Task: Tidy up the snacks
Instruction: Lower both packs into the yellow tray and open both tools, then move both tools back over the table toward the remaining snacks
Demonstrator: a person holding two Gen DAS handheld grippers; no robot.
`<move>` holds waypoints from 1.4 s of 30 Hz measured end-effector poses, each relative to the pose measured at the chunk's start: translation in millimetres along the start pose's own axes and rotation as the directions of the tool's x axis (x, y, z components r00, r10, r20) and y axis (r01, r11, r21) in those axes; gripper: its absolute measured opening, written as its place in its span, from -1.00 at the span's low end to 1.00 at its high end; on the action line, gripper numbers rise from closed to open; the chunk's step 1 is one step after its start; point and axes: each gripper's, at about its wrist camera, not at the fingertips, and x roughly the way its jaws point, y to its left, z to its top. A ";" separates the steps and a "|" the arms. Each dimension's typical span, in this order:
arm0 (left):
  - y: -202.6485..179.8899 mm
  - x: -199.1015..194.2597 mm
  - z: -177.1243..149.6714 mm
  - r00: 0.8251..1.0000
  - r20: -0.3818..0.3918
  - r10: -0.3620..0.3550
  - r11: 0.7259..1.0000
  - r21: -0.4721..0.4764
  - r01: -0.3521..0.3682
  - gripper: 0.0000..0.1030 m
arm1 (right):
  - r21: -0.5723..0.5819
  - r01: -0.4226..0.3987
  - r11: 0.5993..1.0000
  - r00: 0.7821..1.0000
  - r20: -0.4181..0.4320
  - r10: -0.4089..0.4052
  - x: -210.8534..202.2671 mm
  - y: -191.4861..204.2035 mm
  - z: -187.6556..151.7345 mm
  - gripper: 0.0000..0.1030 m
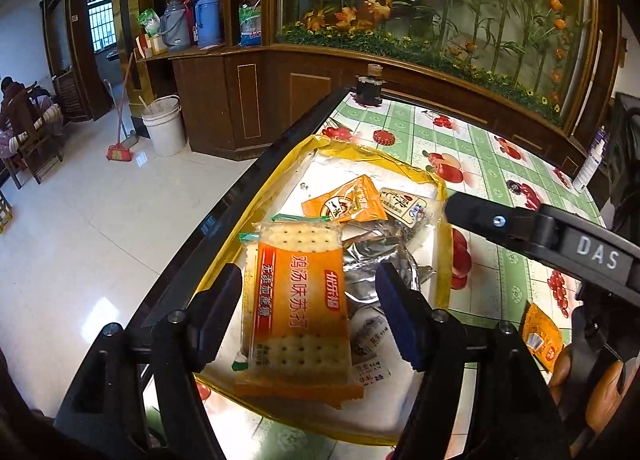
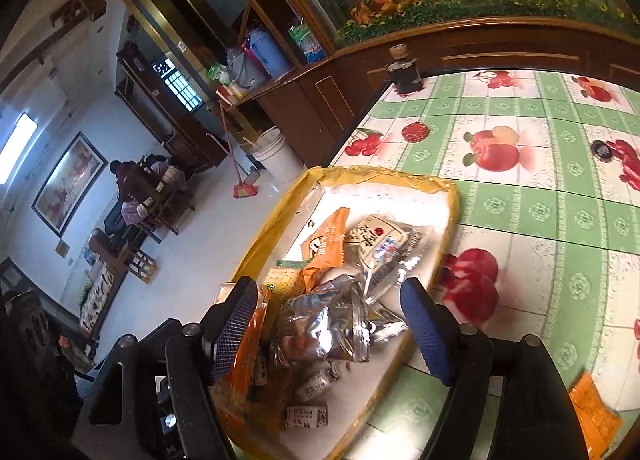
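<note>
Snacks sit piled in a shallow white tray with a yellow rim (image 1: 442, 196), which lies on the table near its left edge. On top at the near left lies a cracker pack (image 1: 298, 302), orange label, clear ends showing the crackers. Just beside it to the right is a crumpled silver foil bag (image 2: 320, 330). Farther back in the tray: a small orange sachet (image 1: 344, 200) and a white-labelled packet (image 2: 378, 240), touching one another. Small wrapped candies (image 2: 306, 416) lie at the near end, below the foil bag.

Left gripper (image 1: 306, 320): fingers spread, one on either side of the cracker pack, neither pad seen touching it; nothing grasped. Right gripper (image 2: 332, 332): fingers likewise parted, straddling the foil bag above the tray; nothing grasped. The right gripper's body also shows in the left wrist view, reaching in over the tray's right rim.

One more orange sachet (image 2: 596, 416) lies outside the tray on the green-checked fruit-print tablecloth (image 2: 540, 196), to the right of it. A dark bottle (image 2: 402, 70) stands at the table's far corner. Behind it, a wooden cabinet (image 1: 256, 100).
</note>
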 end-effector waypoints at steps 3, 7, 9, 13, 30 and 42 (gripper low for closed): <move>-5.2 -5.3 -2.0 1.000 -0.004 -0.019 1.000 -0.005 0.019 0.34 | 0.025 0.005 1.000 1.000 0.020 -0.006 -19.9 -12.1 -4.1 0.48; -19.8 -12.5 -5.5 0.999 -0.007 -0.053 0.999 0.006 0.053 0.34 | 0.062 0.031 0.998 0.998 0.056 -0.035 -50.3 -35.4 -12.7 0.48; -30.7 -16.5 -7.8 0.997 -0.010 -0.078 0.997 0.014 0.078 0.34 | 0.083 0.045 0.996 0.996 0.069 -0.051 -65.3 -50.1 -17.9 0.48; -62.1 -19.6 -18.1 0.991 -0.034 -0.129 0.990 0.045 0.130 0.34 | 0.127 0.089 0.988 0.990 0.100 -0.102 -101.5 -85.2 -32.5 0.49; -180.7 11.5 -58.2 0.947 -0.247 -0.207 0.977 0.000 0.213 0.33 | 0.359 0.265 0.895 0.915 0.199 -0.351 -237.9 -243.0 -73.9 0.55; -210.6 39.2 -79.5 0.955 -0.281 -0.094 0.984 -0.171 0.046 0.33 | 0.395 0.509 0.765 0.781 0.161 -0.603 -246.8 -337.8 -21.9 0.56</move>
